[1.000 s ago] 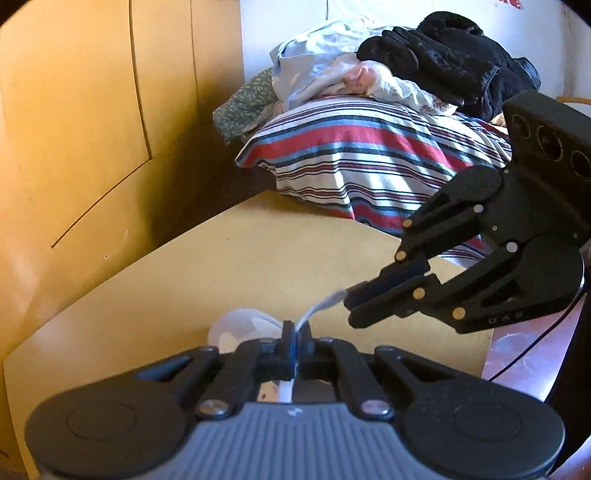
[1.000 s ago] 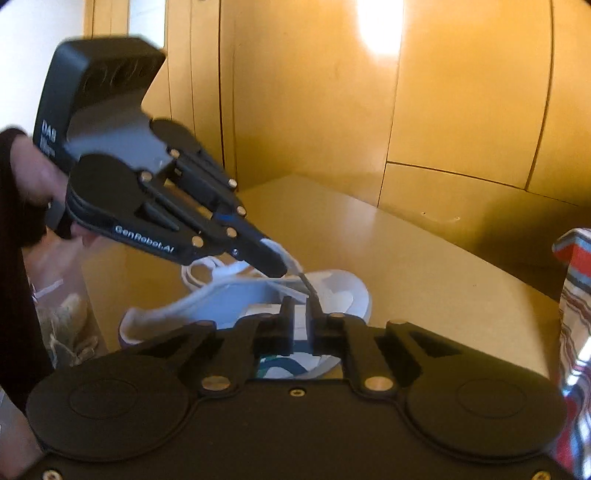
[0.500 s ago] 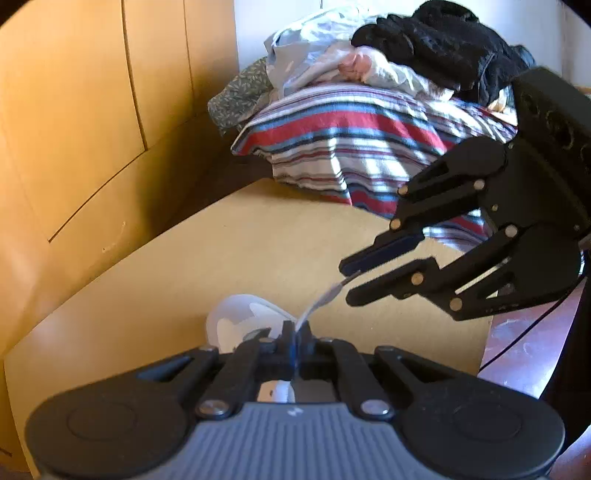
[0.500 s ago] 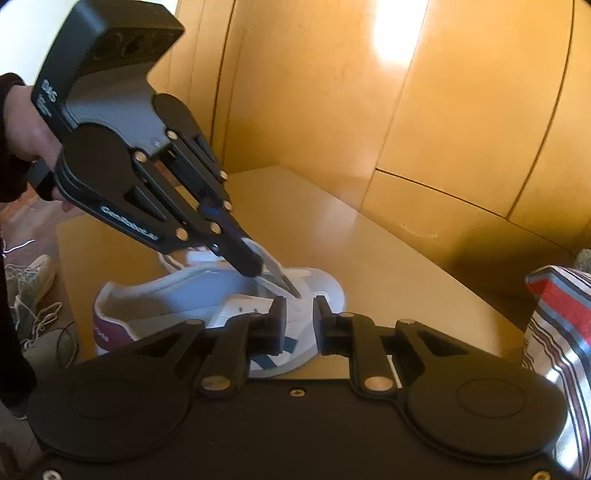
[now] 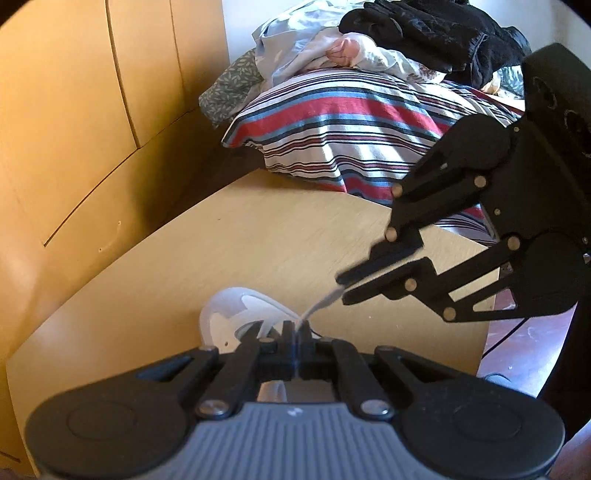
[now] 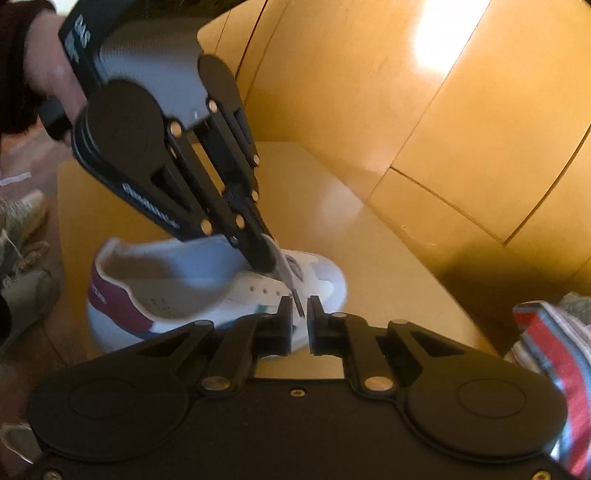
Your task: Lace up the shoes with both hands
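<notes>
I had the white sneaker (image 6: 221, 295) sitting on the pale wooden table (image 5: 229, 251), its toe toward the yellow wall panels (image 6: 461, 122) and its maroon heel patch toward the camera on my right. The left claw (image 5: 294, 330) was clenched on the white lace (image 5: 320, 303), which rose from between its fingers and ran up and to the right toward the other claw. In the right wrist view that same claw came down from the upper left, a hand (image 6: 55, 74) in a dark sleeve behind it, with its tips just above the front of the sneaker's eyelets.

The right claw (image 6: 300, 314) was closing, and the dark tip of the lace stood in the narrow gap between its fingers (image 6: 285, 314). From the left wrist view its tips looked all but together at the lace end, but motion blur kept me from saying whether the pads were actually pressing on it; in its own view a sliver of gap still showed on either side of the tip.

Beyond the table lay a bed with a striped cover (image 5: 351, 122), and a heap of pale and black clothes (image 5: 388, 33) sat on top. On the floor to the left of the table I could see other worn shoes (image 6: 22, 251).
</notes>
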Available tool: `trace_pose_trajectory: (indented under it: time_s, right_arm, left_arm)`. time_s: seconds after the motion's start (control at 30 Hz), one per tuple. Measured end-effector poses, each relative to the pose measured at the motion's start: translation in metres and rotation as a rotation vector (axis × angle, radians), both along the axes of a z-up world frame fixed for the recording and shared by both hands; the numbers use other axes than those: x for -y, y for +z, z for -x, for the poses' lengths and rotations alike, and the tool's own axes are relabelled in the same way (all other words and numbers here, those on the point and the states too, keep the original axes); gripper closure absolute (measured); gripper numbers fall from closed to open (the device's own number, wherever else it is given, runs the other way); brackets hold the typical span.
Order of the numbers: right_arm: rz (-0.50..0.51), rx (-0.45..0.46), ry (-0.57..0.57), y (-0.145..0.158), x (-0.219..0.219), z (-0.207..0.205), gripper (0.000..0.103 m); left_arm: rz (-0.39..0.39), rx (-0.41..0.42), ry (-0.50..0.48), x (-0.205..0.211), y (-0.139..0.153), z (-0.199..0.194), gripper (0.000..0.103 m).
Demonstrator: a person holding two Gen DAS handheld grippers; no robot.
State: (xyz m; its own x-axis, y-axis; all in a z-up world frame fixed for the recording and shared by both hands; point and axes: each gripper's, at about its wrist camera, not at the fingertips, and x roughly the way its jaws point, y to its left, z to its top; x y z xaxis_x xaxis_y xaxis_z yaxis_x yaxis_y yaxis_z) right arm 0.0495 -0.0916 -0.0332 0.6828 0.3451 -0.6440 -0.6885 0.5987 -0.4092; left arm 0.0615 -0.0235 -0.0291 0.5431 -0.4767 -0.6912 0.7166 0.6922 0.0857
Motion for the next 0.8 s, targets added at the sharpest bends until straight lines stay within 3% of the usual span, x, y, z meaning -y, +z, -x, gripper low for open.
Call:
trace_pose_trajectory:
  time_s: [0.33, 0.4, 0.53, 0.8]
  right_arm:
    - [0.071, 0.016, 0.028, 0.002, -0.007, 0.006, 0.100]
    - [0.092, 0.016, 0.034, 0.001, -0.008, 0.008, 0.100]
    - [0.153, 0.039, 0.064, -0.003, -0.013, 0.012, 0.100]
    - [0.247, 0.078, 0.126, -0.007, -0.023, 0.023, 0.100]
  left_arm:
    - [-0.011, 0.008, -0.022, 0.001, 0.000, 0.005, 0.098]
    - [-0.018, 0.021, -0.019, 0.000, 0.001, 0.007, 0.089]
    - [-0.021, 0.038, -0.039, 0.001, 0.003, 0.010, 0.080]
    - [-0.103, 0.090, -0.143, 0.020, 0.001, 0.025, 0.080]
